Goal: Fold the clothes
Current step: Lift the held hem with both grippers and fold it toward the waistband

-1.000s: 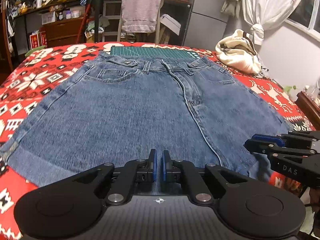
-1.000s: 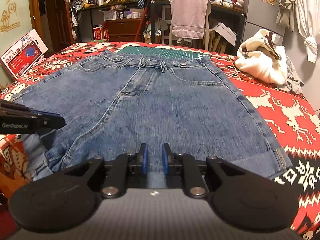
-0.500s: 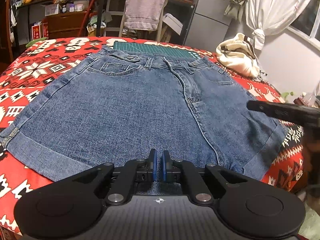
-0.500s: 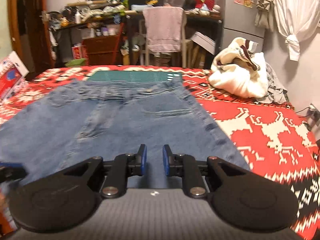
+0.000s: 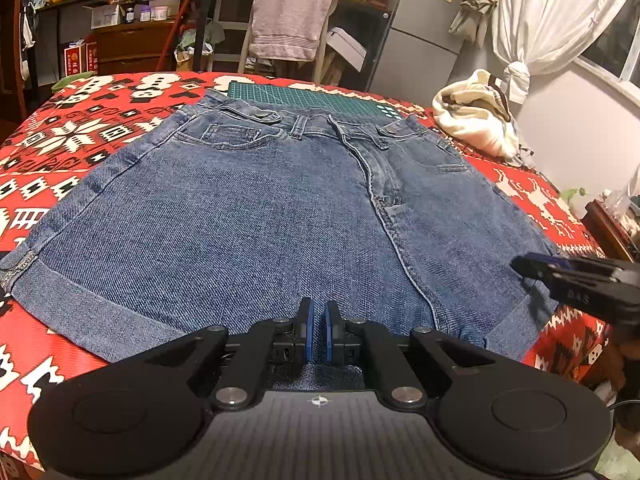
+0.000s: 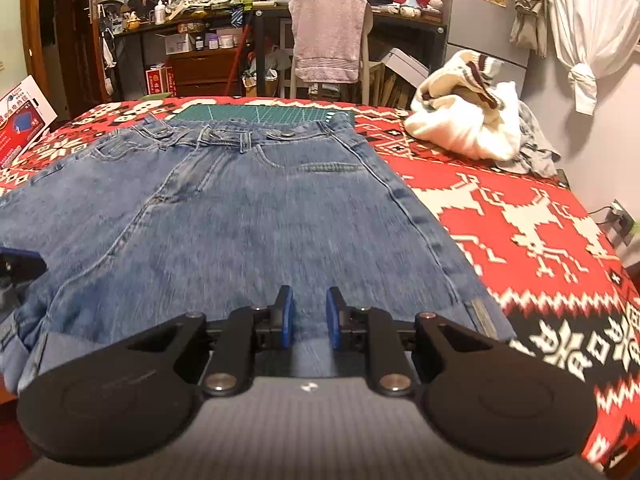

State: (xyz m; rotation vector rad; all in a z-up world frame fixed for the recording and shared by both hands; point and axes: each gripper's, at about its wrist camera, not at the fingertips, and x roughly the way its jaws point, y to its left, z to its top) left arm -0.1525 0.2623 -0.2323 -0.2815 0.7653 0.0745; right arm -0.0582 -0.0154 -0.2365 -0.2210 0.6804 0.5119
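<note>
L hand-held gripper (image 5: 316,334): blue pads nearly together, only a thin slit btw them. Denim shows in the slit, but can't tell if it pinches the cloth. It sits low at the near hem of the shorts.
R hand-held gripper (image 6: 310,322): blue pads apart w/ a small gap, nothing held. Also low at the near hem, on the other leg. In the L view it pokes in from the right side, over the right leg's cuff.
Denim shorts (image 5: 248,216): blue, laid flat, front side up, legs toward the cameras, waist far away. Both leg cuffs are rolled up. Two metal buttons show at the waist.
Green mat (image 5: 304,96): lies under the waist of the shorts, its far part sticks out.
Blanket (image 6: 520,220): red w/ white deer and snowflake shapes, covers the counter under the shorts.
White clothes pile (image 6: 464,120): bunched up on the blanket, far right, well apart from the shorts.
Chair w/ pink towel (image 6: 328,40): behind the counter, towel hangs over its back.
Shelves (image 5: 120,8): far back left, full of small stuff.
White curtain (image 5: 540,20): tied in a knot, far right by the window.
</note>
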